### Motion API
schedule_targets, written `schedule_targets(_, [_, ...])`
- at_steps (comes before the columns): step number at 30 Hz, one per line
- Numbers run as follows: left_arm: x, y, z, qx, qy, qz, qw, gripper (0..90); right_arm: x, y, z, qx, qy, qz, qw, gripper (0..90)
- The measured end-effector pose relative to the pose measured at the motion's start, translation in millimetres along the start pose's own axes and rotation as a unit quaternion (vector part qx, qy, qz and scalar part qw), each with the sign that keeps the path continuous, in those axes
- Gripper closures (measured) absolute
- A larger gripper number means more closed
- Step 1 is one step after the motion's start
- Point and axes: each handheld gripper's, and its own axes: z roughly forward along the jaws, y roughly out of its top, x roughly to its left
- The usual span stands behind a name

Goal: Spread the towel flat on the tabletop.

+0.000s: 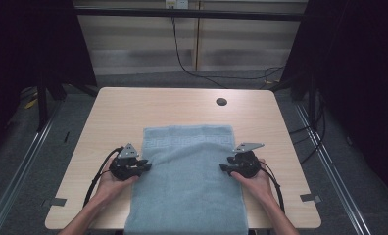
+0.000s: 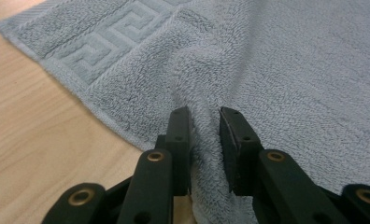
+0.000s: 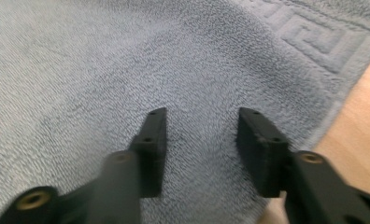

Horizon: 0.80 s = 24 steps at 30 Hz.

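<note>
A light blue towel (image 1: 187,176) with a key-pattern band along its far end lies flat on the wooden table (image 1: 133,107), its near end hanging over the front edge. My left gripper (image 1: 147,166) is at the towel's left edge. In the left gripper view it (image 2: 205,116) is shut on a raised fold of the towel (image 2: 290,70), pinched between the pads. My right gripper (image 1: 223,168) is at the towel's right edge. In the right gripper view it (image 3: 202,116) stands open, its jaws apart over the flat towel (image 3: 127,56), with no fold raised between them.
A round dark cable hole (image 1: 221,102) sits near the table's far edge. Bare wood shows on both sides of the towel and beyond it. A black cable (image 1: 192,68) runs along the floor behind the table.
</note>
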Motion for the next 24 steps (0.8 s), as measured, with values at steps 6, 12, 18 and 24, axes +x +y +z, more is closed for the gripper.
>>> schedule_targets(6, [-7.7,-5.5,-2.6,-0.01,0.001,-0.009,0.9999,77.8,15.1,-11.7,-11.5,0.001,0.0,-0.017,0.9999,81.4])
schedule_targets(12, [-22.4,-17.9,-13.6,-0.014,-0.02,-0.009,0.9997,78.8,22.9,-22.6,-21.9,0.0,0.019,-0.007,0.9998,81.3])
schedule_targets(18, [-34.2,-26.8,-23.4,-0.01,-0.034,-0.01,0.9993,78.7,31.1,-34.1,-33.1,-0.002,0.034,-0.005,0.9994,79.8])
schedule_targets(24, [-49.6,-38.3,-36.0,-0.007,-0.04,0.0,0.9992,77.1,43.3,-42.9,-40.8,-0.003,0.041,-0.007,0.9991,79.2])
